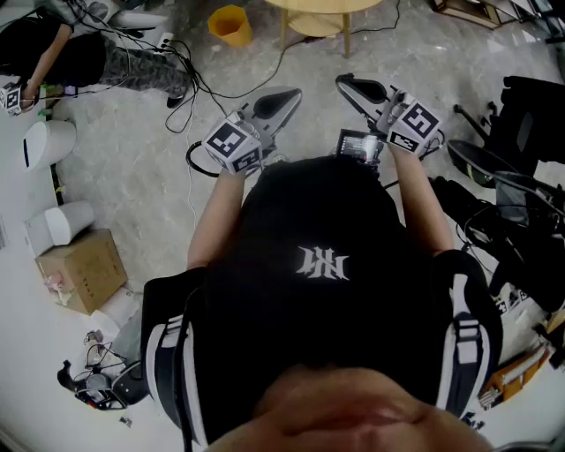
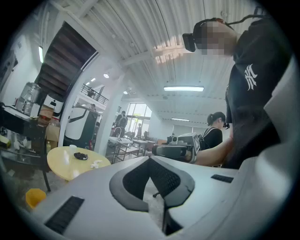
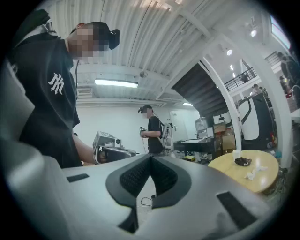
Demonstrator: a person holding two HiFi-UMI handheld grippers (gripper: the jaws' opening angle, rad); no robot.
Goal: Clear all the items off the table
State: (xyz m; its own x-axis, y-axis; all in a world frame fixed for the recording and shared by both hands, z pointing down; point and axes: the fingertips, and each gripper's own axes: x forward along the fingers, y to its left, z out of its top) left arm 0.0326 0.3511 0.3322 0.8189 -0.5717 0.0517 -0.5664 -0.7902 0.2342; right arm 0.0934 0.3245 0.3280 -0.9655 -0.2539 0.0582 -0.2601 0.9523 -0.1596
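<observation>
Across the room, a round yellow table (image 2: pixel 65 168) holds a dark lump (image 2: pixel 80 156) and crumpled paper (image 2: pixel 96 164) near its middle. The left gripper (image 2: pixel 151 159) and right gripper (image 3: pixel 151 156) are closed (both empty). Clearing looks not yet begun, so the next move is to walk over and open up.

A grey marbled floor (image 1: pixel 132 159) is seen, strewn with cables (image 1: pixel 190 66) at 11 o'clock. A yellow bin (image 1: pixel 231 25) is set at 12 o'clock, near a round table (image 1: pixel 320 24); a box (image 1: pixel 84 269) lies at 9 o'clock. A ribbed ceiling (image 2: pixel 140 28) is lit by a strip light (image 2: pixel 183 88).
</observation>
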